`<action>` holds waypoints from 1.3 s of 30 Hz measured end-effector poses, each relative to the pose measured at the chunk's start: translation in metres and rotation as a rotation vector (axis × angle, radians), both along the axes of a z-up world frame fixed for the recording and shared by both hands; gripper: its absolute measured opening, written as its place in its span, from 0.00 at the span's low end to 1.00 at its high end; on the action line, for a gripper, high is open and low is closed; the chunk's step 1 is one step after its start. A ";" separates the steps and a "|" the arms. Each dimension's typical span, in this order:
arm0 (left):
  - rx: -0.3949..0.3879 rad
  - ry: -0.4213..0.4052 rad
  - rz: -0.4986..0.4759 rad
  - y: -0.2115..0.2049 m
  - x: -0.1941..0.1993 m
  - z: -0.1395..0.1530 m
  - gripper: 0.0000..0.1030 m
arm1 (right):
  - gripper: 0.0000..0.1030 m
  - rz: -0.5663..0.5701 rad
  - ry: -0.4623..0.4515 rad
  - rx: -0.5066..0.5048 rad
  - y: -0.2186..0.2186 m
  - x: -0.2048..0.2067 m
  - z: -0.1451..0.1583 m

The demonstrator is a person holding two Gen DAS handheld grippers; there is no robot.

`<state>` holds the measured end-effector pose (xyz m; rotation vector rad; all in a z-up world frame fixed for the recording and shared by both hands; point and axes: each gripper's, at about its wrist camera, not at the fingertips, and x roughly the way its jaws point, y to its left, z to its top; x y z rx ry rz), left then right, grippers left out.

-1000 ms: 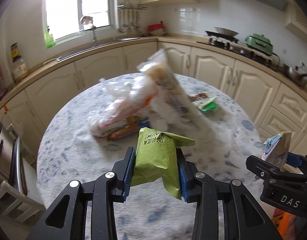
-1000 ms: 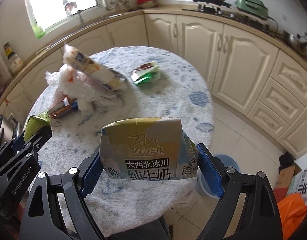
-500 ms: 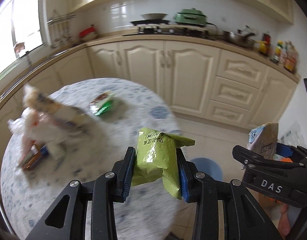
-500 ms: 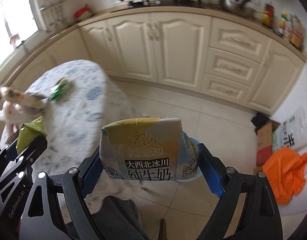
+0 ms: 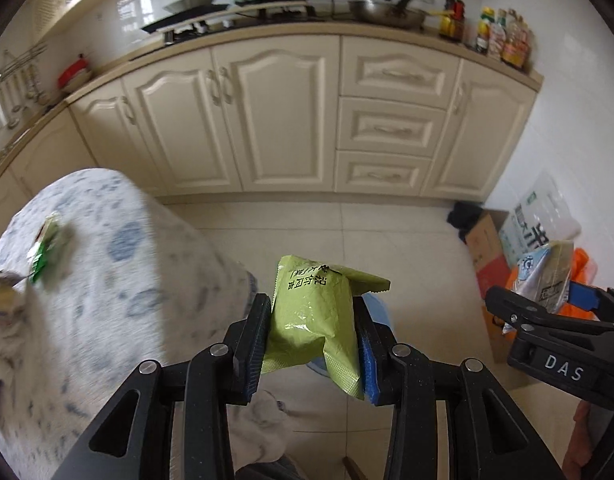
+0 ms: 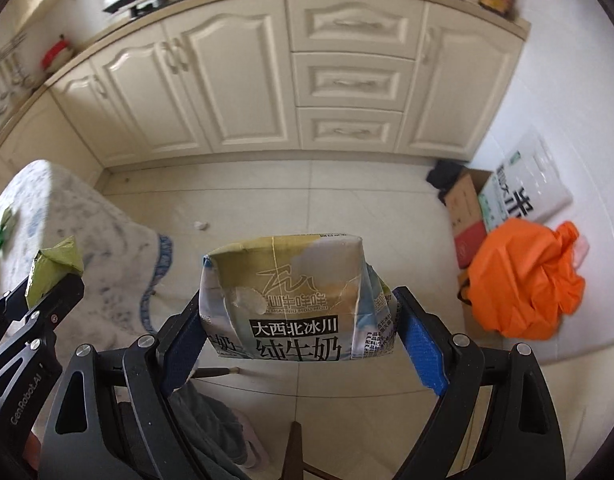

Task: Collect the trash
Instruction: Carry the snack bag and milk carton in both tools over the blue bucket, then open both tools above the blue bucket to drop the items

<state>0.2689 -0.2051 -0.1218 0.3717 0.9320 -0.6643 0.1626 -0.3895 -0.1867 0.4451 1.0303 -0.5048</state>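
Tablecloth (image 5: 107, 280) fills the left of the left wrist frame, with a small green wrapper (image 5: 45, 250) lying on it near the left edge, blurred and not picked up. At centre, your left gripper (image 5: 313, 336) is closed firmly on a green snack packet (image 5: 311, 312), which stands up between the blue pads. Just behind and below that packet a blue rim (image 5: 377, 312) peeks out, possibly the bin, though most of it is hidden. At right, your right gripper (image 6: 301, 334) is squeezed onto a crumpled milk carton (image 6: 291, 304), its walls caved in. You look to be mid-carry, both pieces lifted clear of the table and over the tiled floor (image 6: 347, 200). Next you need to bring each load above the bin's opening, then part the jaws one at a time so nothing lands on the floor.
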 end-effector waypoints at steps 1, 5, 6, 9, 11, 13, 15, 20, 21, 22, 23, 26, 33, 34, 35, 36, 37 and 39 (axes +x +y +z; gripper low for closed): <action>0.001 0.007 -0.009 -0.006 0.005 -0.002 0.35 | 0.86 -0.012 0.007 0.008 -0.005 -0.002 -0.004; 0.025 0.026 -0.029 -0.042 0.029 -0.014 0.37 | 0.86 -0.047 0.035 0.039 -0.016 -0.009 -0.019; 0.023 0.029 -0.031 -0.049 0.035 -0.016 0.38 | 0.86 -0.053 0.041 0.044 -0.018 -0.010 -0.022; 0.045 0.034 -0.039 -0.065 0.051 -0.021 0.69 | 0.86 -0.061 0.054 0.056 -0.021 -0.011 -0.029; 0.038 0.029 -0.038 -0.067 0.052 -0.022 0.79 | 0.86 -0.064 0.059 0.063 -0.022 -0.009 -0.032; 0.050 0.015 -0.019 -0.065 0.060 -0.022 0.79 | 0.86 -0.061 0.062 0.066 -0.023 -0.005 -0.034; 0.056 0.011 0.003 -0.062 0.069 -0.022 0.79 | 0.86 -0.052 0.061 0.066 -0.022 -0.001 -0.036; 0.070 -0.016 0.073 -0.056 0.087 -0.023 0.79 | 0.86 0.001 0.043 0.066 -0.010 0.016 -0.034; 0.066 -0.020 0.086 -0.052 0.091 -0.021 0.79 | 0.86 0.014 0.040 0.063 -0.007 0.021 -0.033; 0.062 -0.022 0.096 -0.051 0.093 -0.020 0.79 | 0.86 0.031 0.039 0.057 -0.003 0.027 -0.032; 0.056 -0.025 0.106 -0.046 0.092 -0.019 0.79 | 0.86 0.045 0.036 0.052 0.001 0.032 -0.031; 0.048 -0.039 0.133 -0.039 0.097 -0.016 0.79 | 0.88 0.078 0.024 0.049 0.009 0.046 -0.027; 0.030 -0.039 0.144 -0.011 0.048 -0.011 0.79 | 0.96 0.068 0.059 0.038 0.018 0.054 -0.029; 0.030 -0.040 0.147 -0.009 0.045 -0.009 0.79 | 0.96 0.070 0.063 0.045 0.018 0.054 -0.030; 0.032 -0.039 0.151 -0.009 0.045 -0.010 0.79 | 0.96 0.070 0.069 0.046 0.017 0.053 -0.031; 0.032 -0.040 0.152 -0.001 0.039 -0.005 0.79 | 0.96 0.068 0.075 0.042 0.018 0.052 -0.032; 0.033 -0.040 0.151 0.000 0.038 -0.005 0.79 | 0.96 0.065 0.078 0.039 0.018 0.052 -0.032; 0.035 -0.041 0.153 0.004 0.034 -0.002 0.79 | 0.96 0.059 0.078 0.041 0.018 0.050 -0.031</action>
